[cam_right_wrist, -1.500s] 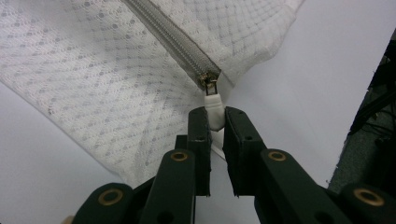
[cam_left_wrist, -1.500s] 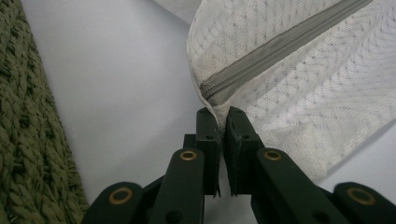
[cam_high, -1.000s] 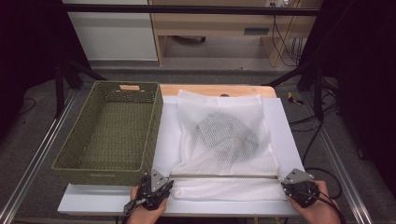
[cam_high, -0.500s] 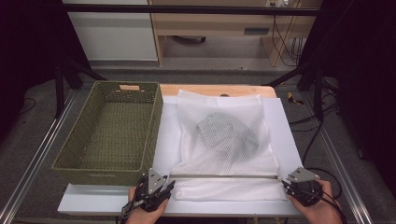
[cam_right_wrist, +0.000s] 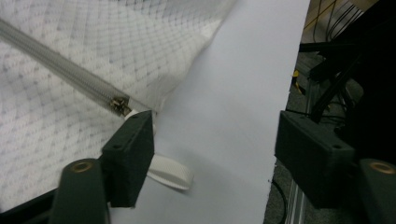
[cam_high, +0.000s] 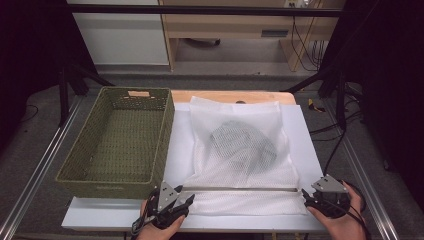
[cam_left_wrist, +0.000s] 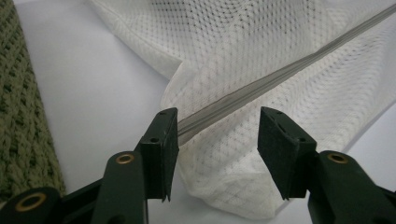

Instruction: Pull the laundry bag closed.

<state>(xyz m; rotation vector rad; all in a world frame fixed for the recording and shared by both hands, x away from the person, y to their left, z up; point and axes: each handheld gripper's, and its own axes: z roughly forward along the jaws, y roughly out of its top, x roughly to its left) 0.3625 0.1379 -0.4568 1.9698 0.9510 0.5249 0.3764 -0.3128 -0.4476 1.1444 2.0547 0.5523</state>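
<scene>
Two grippers: both at the near edge of the bench, one at each end of the bag's zipper.
Mesh bag point(cam_high: 240, 155): white, lies flat on the white sheet point(cam_high: 305, 135) mid-bench, just beside the basket at its 3 o'clock; near end folded over at the zipper line.
Contents: dark grey garment point(cam_high: 245, 145) seen through the mesh, in the bag's middle.
Zipper point(cam_high: 245, 189): grey, runs 9 to 3 o'clock across the bag's near end, closed along its visible length.
Left gripper point(cam_high: 181, 202): at the zipper's 9 o'clock end; jaws apart and just been opening. In the left gripper view the bag corner point(cam_left_wrist: 219, 158) and zipper end point(cam_left_wrist: 196, 120) sit between the jaws, the left pad point(cam_left_wrist: 161, 149) against the mesh, the right one clear; no pinch.
Right gripper point(cam_high: 309, 199): at the 3 o'clock end; jaws wide and just been opening. In the right gripper view the brass slider point(cam_right_wrist: 120, 105) and white pull tab point(cam_right_wrist: 170, 173) lie by the left jaw, unheld.
Basket point(cam_high: 75, 167): green woven, at the bag's 9 o'clock.
Hands: one on each gripper, entering from 6 o'clock.
</scene>
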